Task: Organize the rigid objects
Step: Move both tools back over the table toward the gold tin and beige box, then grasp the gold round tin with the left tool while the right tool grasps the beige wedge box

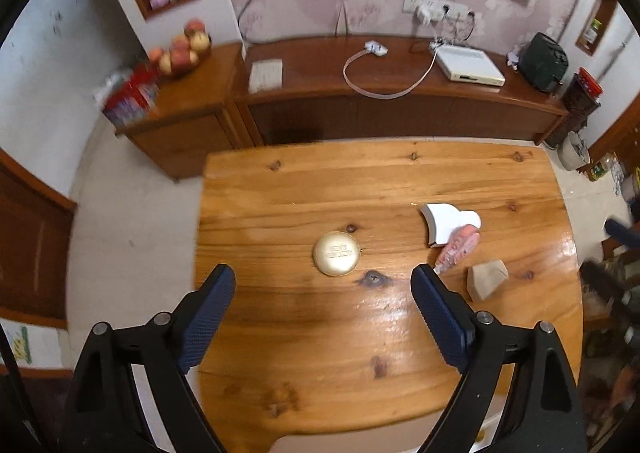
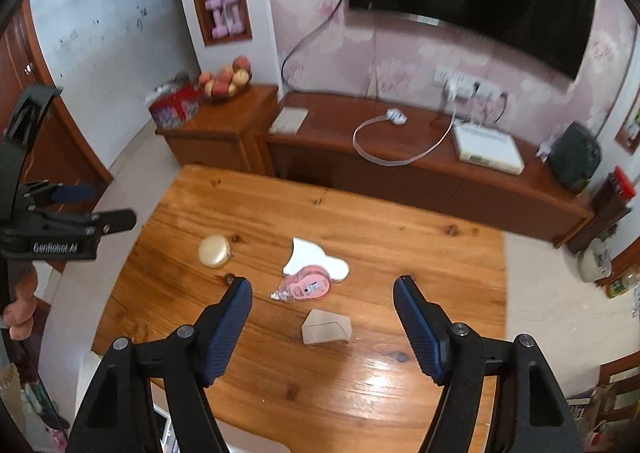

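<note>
Several small objects lie on a wooden table (image 1: 280, 193) (image 2: 440, 253). A round gold tin (image 1: 336, 253) (image 2: 215, 251) sits toward the table's left. A white heart-shaped box (image 1: 448, 223) (image 2: 310, 257) lies near the middle, with a pink item in a clear wrapper (image 1: 458, 249) (image 2: 306, 287) resting against it. A tan angular box (image 1: 487, 279) (image 2: 327, 327) lies nearer the front. My left gripper (image 1: 324, 281) hovers open above the table, just in front of the gold tin, with nothing between its fingers. My right gripper (image 2: 323, 293) hangs open above the pink item and the tan box, holding nothing.
A long wooden cabinet (image 1: 400, 101) (image 2: 420, 181) stands behind the table, carrying a white device (image 1: 470, 67) and a cable. A side cabinet holds a fruit bowl (image 1: 182, 53) (image 2: 226, 81) and a red box (image 1: 130, 99). A hand (image 2: 22, 305) holds the left gripper's body (image 2: 52, 229) at the left edge.
</note>
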`<act>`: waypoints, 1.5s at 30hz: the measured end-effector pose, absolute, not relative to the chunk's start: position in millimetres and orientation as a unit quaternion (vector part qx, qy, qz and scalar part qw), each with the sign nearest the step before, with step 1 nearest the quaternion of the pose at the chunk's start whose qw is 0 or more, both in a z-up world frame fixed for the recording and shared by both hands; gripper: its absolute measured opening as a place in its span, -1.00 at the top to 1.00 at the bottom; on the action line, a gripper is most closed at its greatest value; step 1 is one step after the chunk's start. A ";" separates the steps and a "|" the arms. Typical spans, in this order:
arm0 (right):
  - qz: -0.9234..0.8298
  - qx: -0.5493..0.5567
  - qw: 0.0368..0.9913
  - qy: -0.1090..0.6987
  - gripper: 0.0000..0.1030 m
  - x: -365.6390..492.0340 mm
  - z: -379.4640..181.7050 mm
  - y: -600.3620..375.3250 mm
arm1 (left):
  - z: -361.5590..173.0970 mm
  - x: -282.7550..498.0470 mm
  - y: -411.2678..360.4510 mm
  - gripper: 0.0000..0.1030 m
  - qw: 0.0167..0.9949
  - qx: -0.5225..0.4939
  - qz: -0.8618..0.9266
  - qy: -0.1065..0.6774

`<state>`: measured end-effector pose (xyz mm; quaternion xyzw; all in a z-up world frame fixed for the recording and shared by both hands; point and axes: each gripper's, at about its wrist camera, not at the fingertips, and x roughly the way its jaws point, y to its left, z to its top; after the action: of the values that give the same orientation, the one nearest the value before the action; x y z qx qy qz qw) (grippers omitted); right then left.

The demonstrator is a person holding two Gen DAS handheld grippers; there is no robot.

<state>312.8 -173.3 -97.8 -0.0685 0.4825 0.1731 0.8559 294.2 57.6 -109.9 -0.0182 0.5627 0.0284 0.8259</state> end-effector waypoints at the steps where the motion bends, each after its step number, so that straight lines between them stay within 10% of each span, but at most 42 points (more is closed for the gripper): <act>1: 0.176 -0.062 0.852 0.489 -0.43 313.2 -109.0 -173.3 | -123.7 302.0 57.7 -0.77 0.818 -0.030 0.025 0.573; 15: 0.212 -0.028 0.801 0.559 -0.44 330.4 -222.9 -187.0 | -233.4 342.0 46.1 -0.77 0.765 -0.077 0.050 0.637; 45: 0.210 -0.152 0.797 0.545 -0.37 315.3 -266.9 -165.7 | -261.9 339.5 60.2 -0.62 0.770 -0.107 0.110 0.619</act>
<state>315.3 -165.7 -266.9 -0.1517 0.5452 0.2099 0.7973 339.5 60.2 -261.9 -0.1069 0.6191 0.1098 0.7702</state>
